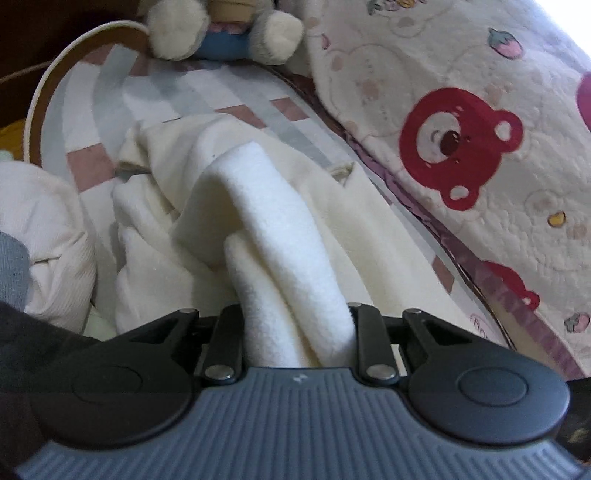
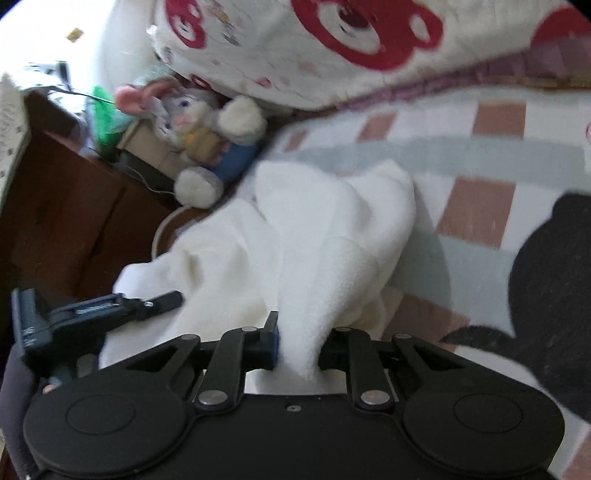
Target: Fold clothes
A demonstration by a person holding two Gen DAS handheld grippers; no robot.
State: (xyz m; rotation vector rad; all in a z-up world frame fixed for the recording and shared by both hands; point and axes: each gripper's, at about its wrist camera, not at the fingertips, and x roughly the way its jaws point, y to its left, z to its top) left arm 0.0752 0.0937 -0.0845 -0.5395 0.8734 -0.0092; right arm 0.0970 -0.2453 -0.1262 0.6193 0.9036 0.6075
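Note:
A cream fleece garment (image 1: 273, 206) lies crumpled on the checked bed sheet (image 1: 92, 162). My left gripper (image 1: 297, 332) is shut on a thick fold of it, and the fold rises from the pile straight into the jaws. In the right wrist view the same white fleece (image 2: 332, 229) is drawn up in a peak, with my right gripper (image 2: 299, 347) shut on its tip. A black finger (image 2: 166, 299) of the left gripper shows at the left, lying against the cloth's edge. What each gripper holds hides its pads.
A quilt with red bears (image 1: 461, 147) (image 2: 332, 37) is heaped along the far side. A stuffed rabbit (image 2: 195, 125) (image 1: 221, 29) sits at the bed's corner by a brown cabinet (image 2: 55, 221). Another white garment (image 1: 48, 229) lies left, a dark cloth (image 2: 554, 295) right.

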